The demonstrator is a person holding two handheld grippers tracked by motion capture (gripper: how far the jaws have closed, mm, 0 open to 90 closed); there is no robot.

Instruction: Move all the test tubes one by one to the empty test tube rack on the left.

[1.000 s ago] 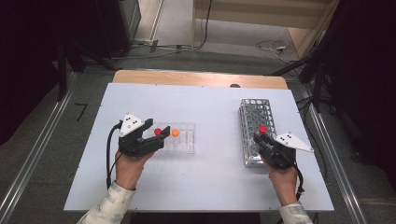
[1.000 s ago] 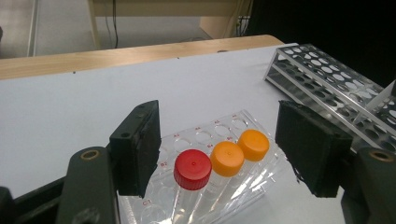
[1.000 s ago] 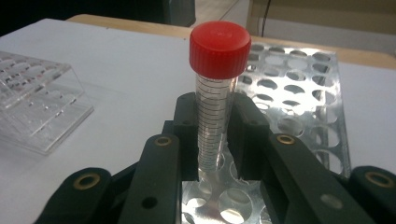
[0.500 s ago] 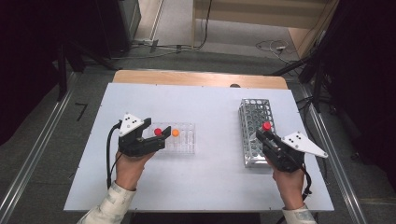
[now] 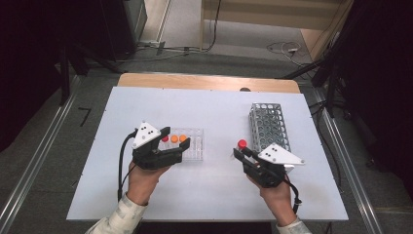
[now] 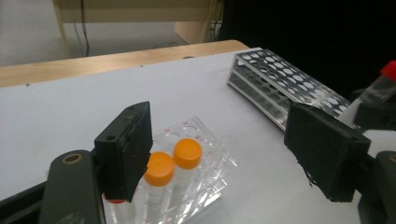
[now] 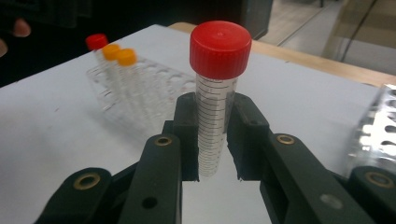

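The right gripper [image 7: 212, 175] pinches a clear graduated plastic tube with a red screw cap [image 7: 215, 100] low on its body, pads pressed flat on both sides, so the tube stands upright and most of its length rises above the jaws. In the high view this tube [image 5: 242, 145] hangs over bare white table [image 5: 214, 195], between the two racks and well apart from the tall perforated metal rack [image 5: 269, 127] at the person's right.

The step in hand, as I judge it, is carrying the tube across to the clear plastic tube rack [image 5: 193, 146] — so the grip should stay firm and the tube vertical, since a low hold lets a tall tube tip if the hand swings fast. Approach the rack from above, line the tube's foot over a free hole, then lower straight down before easing the jaws.

The left gripper [image 5: 171, 141] has its jaws spread and has just been opening; nothing sits between the pads, though they stand just beside the rack's near end. It could steady the light rack against sliding — but it must keep clear of the two orange-capped tubes [image 6: 173, 161] and the red-capped tube [image 7: 96, 42] already standing there.

Farthest off runs the table's pale wooden edge strip [image 5: 209, 82].
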